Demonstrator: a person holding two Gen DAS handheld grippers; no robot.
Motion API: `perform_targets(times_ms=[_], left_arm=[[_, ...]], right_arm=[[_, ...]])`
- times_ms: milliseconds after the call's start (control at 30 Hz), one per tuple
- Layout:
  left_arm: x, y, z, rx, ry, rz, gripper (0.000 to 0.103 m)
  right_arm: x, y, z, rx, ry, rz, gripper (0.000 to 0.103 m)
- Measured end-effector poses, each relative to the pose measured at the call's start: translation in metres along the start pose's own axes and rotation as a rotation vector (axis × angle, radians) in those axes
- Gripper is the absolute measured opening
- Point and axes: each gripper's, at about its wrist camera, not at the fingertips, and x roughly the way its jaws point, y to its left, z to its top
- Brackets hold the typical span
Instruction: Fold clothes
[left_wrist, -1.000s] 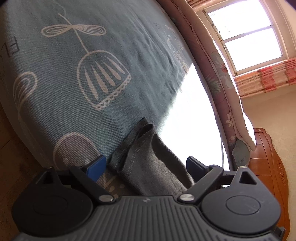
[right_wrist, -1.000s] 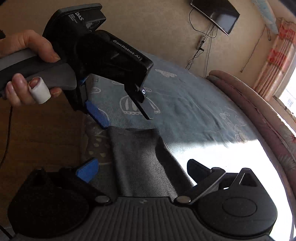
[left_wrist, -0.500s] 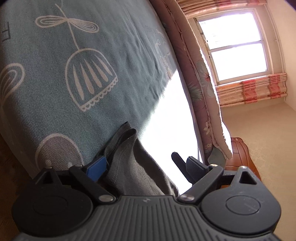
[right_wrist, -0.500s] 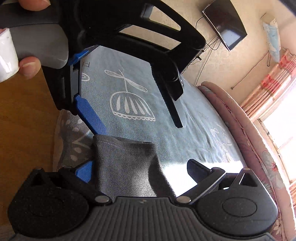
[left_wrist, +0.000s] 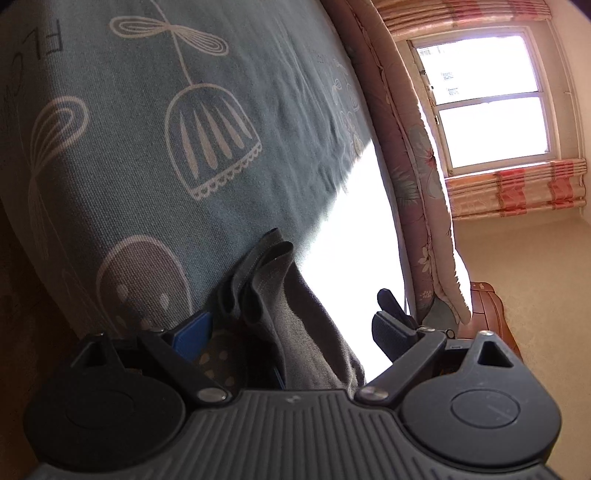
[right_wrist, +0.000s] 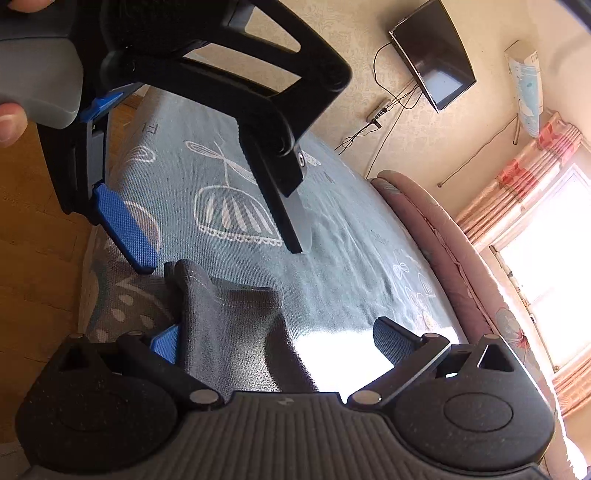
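Observation:
A dark grey garment (left_wrist: 295, 332) lies near the bed's edge on the teal sheet, its stitched hem bunched into a fold. My left gripper (left_wrist: 291, 332) is open, and the cloth runs between its blue pad (left_wrist: 192, 334) and its dark pad (left_wrist: 391, 330). In the right wrist view the same garment (right_wrist: 229, 325) passes between the fingers of my open right gripper (right_wrist: 277, 341). The left gripper (right_wrist: 221, 254) hangs just above the hem there, held by a hand (right_wrist: 11, 122), jaws wide apart. Where the cloth goes under both gripper bodies is hidden.
The bed (left_wrist: 147, 166) has a teal sheet with white prints and a bright sun patch (left_wrist: 354, 240). A rolled pink floral quilt (right_wrist: 461, 240) lines its far side. Wooden floor (right_wrist: 33, 229) is at the left. A window (left_wrist: 487, 103), a wall television (right_wrist: 432, 55) and a wooden headboard (left_wrist: 495, 317) lie beyond.
The left gripper has come closer to the right camera and higher over the hem. Both views have tilted. The garment's hem has bunched up into a fold. Both grippers stayed open.

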Motion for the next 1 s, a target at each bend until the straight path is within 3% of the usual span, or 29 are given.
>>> perform_targets(times_ms=[100, 233, 467, 733, 900, 1000], left_arm=[[0.009, -0.001, 0.002, -0.009, -0.006, -0.021, 0.093], [0.005, -0.004, 0.003, 0.01, -0.011, -0.064, 0.093], [0.006, -0.006, 0.003, 0.033, 0.009, -0.074, 0.093], [0.01, -0.008, 0.006, 0.041, 0.012, -0.105, 0.093], [0.012, -0.016, 0.008, 0.07, 0.026, -0.109, 0.093], [0.015, -0.021, 0.007, 0.08, 0.032, -0.11, 0.093]], right_arm=[[-0.003, -0.004, 0.0, 0.03, -0.003, 0.033, 0.103], [-0.012, -0.01, -0.001, 0.12, -0.01, 0.162, 0.103], [-0.009, -0.014, -0.008, 0.409, 0.053, 0.607, 0.103], [-0.03, -0.012, -0.008, 0.389, -0.009, 0.445, 0.103], [-0.014, -0.013, -0.002, 0.248, 0.035, 0.191, 0.103], [-0.002, -0.007, -0.001, 0.191, 0.043, 0.121, 0.103]])
